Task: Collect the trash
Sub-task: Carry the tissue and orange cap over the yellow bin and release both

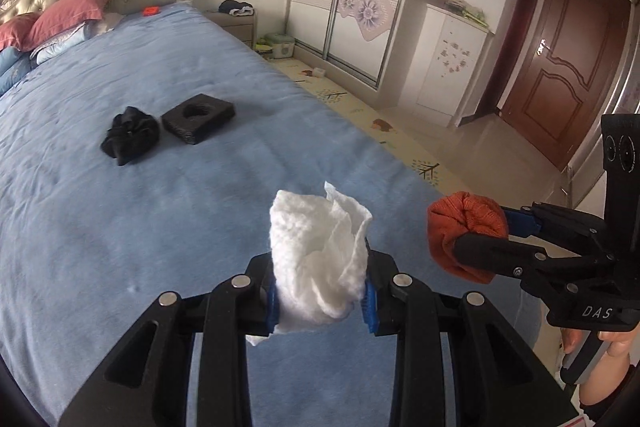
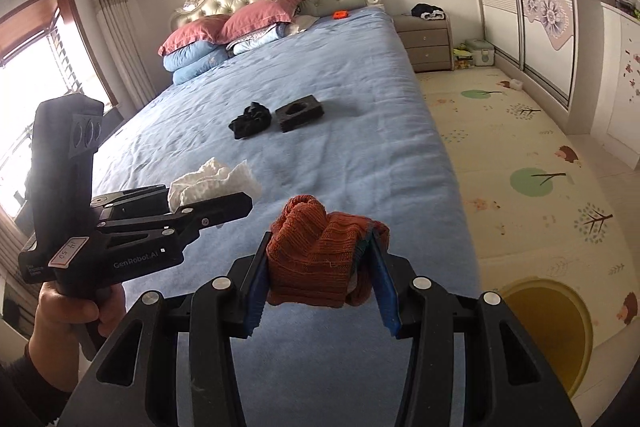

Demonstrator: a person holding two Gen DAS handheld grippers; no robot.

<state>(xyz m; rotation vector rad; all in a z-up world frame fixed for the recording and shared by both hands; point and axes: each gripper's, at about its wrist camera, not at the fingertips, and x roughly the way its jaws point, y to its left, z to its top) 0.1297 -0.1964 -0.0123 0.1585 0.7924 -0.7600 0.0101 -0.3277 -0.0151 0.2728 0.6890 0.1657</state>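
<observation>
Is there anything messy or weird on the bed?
Yes. A crumpled black cloth and a black foam block with a hole in it lie side by side in the middle of the blue bedspread, and a small orange thing sits near the headboard.

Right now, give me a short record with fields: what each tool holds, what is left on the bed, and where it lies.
left tool: shut on white tissue wad
right tool: shut on orange knit cloth
left on bed: black cloth bundle; black foam block with a hole in it
placement: side by side, mid-bed, on the blue bedspread
near pillows: small orange item, unclear
</observation>
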